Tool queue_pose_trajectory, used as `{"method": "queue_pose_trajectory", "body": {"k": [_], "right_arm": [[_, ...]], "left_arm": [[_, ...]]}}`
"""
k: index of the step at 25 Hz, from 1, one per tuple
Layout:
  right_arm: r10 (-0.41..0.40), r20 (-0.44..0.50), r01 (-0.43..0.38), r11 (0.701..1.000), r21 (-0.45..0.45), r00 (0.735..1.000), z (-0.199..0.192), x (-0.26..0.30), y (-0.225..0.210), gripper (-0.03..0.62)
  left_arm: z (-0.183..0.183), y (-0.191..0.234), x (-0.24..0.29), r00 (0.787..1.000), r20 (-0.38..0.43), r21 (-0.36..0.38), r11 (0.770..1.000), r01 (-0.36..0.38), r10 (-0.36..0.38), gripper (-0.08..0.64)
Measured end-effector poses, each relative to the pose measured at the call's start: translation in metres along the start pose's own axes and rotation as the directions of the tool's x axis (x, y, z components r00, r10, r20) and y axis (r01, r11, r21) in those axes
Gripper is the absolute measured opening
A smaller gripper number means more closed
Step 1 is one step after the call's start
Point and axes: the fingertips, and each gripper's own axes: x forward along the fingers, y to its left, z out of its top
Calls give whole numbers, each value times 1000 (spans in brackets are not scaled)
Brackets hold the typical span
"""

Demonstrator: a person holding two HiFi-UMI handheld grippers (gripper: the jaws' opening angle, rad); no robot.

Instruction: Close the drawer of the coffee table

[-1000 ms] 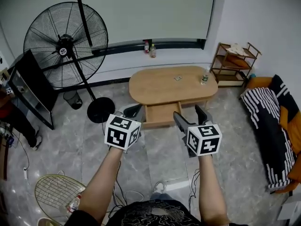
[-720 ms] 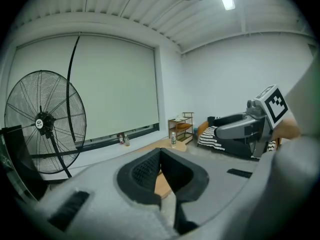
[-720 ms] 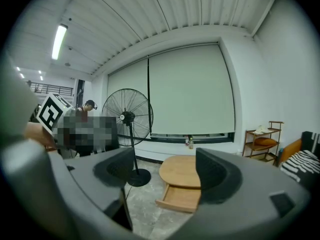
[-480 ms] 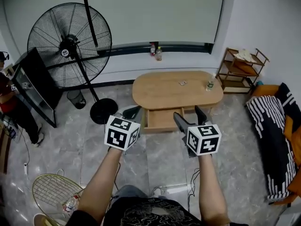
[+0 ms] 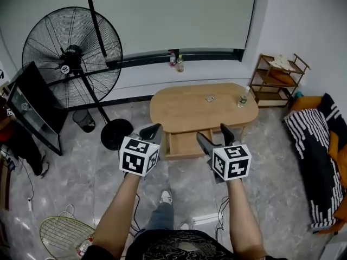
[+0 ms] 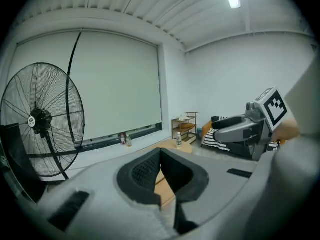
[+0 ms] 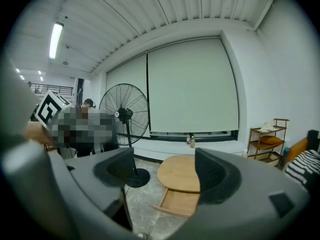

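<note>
**Guide:** Your left gripper (image 5: 153, 129) has its jaws pressed together with nothing in them. Your right gripper (image 5: 212, 132) has its jaws spread wide, and it is also empty. You hold both out in front of you, short of the furniture.

**Spotter:** The drawer (image 5: 185, 144) stands pulled out of the coffee table (image 5: 203, 110). It lies just beyond your grippers and between them, with its front board facing you. No contents can be made out inside it.

**Guide:** To close it well, set a flat jaw face against the middle of that front board and push straight in towards the table. Pushing near one corner would probably skew the drawer and make it bind. You need no grip here. The closed left jaws should serve as a blunt pusher.

**Spotter:** Here is the count:
- There is one oval table with one drawer.
- On the tabletop, beyond your right gripper, stand one bottle (image 5: 243, 97) and one small flat item (image 5: 209, 98).
- Two more bottles (image 5: 179, 64) stand side by side on the window ledge, far beyond both grippers.
- One standing fan (image 5: 70, 58) is well left of your left gripper.
- One wooden shelf unit (image 5: 276, 80) is well right of your right gripper.
</note>
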Motion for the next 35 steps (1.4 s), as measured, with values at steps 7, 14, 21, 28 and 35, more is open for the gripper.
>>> {"method": "queue_pose_trajectory", "body": {"k": [7,14,21,28,35], "right_arm": [[-40,-16,40,999,15,999,8,76,-25,377],[-59,-24,59,998,15,998,24,148,-45,377],[-77,-37,78,996,37,996,23,193,-54,377],[-97,-48,100,992,79,994,18,212,-64,374],[-76,-60,83,988,128,995,-4,203,-65,376]], "left_arm": [[8,56,70,999,3,-6,999,34,-34,2],[27,101,133,997,6,8,997,74,-74,2],[26,131,168,995,-11,11,995,104,-104,2],[20,144,188,992,-29,3,992,126,-125,2],[4,121,191,988,-67,3,990,139,-138,2]]}}
